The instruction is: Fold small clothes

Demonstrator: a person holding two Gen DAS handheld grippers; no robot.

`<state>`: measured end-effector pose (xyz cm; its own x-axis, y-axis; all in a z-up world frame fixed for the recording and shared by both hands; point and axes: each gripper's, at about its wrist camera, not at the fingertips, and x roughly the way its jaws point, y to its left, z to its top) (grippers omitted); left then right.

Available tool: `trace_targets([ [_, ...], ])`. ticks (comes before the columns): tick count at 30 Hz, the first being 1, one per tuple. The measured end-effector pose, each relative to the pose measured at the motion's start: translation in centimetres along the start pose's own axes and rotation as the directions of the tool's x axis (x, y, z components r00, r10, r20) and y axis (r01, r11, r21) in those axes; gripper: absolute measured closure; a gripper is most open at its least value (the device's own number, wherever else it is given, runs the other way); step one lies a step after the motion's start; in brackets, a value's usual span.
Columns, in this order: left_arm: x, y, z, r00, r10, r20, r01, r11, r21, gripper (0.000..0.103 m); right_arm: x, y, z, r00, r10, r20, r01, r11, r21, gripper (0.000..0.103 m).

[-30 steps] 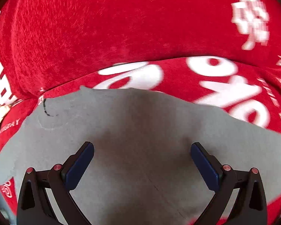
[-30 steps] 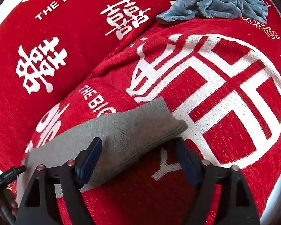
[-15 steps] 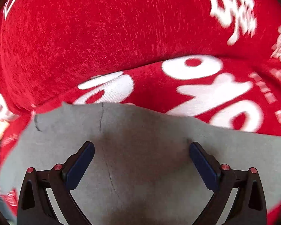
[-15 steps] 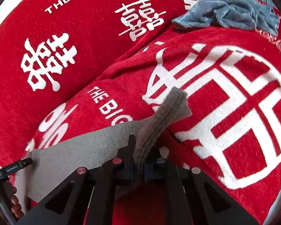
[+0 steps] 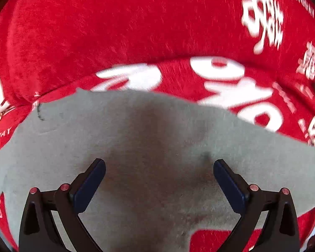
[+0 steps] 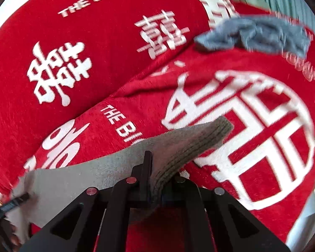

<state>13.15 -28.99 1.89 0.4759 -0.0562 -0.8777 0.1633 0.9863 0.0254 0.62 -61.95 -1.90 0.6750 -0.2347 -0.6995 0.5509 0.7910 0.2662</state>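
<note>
Grey sock laid on red blanket. Cuff end pinched by right gripper, raised off blanket. Left gripper spread above sock, nothing clamped. Next: cuff to be carried over toward toe.

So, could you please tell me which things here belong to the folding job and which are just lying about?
In the job:
- grey sock, ribbed cuff pinched and lifted
- right gripper, shut on it
- left gripper, open above its other end

Lying about:
- blue-grey cloth, crumpled farther back
- red blanket underneath
</note>
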Motion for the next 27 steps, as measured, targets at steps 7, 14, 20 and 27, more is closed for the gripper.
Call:
trace_targets([
  [7,1.2,2.1,-1.4,0.995,-0.029,-0.098,0.033,0.999,0.037,0.0,-3.2,4.3,1.5,0.999,-0.023,0.043,0.025,0.998,-0.06,0.096],
  [14,-1.2,11.3,-3.4,0.996,-0.075,-0.053,0.065,0.984,-0.164,0.0,-8.1,14.9,1.4,0.991,0.034,0.128,-0.004,0.973,-0.229,0.096],
  [20,-1.4,22.6,-7.5,0.996,-0.066,-0.056,0.044,0.94,-0.338,0.0,-10.7,29.5,-3.2,0.977,0.183,0.113,-0.119,0.896,-0.427,0.096],
  [27,-2.7,33.6,-11.3,0.999,-0.023,-0.029,0.006,0.871,-0.492,0.0,-10.4,45.1,-14.7,0.958,0.282,-0.044,-0.247,0.744,-0.62,0.096],
])
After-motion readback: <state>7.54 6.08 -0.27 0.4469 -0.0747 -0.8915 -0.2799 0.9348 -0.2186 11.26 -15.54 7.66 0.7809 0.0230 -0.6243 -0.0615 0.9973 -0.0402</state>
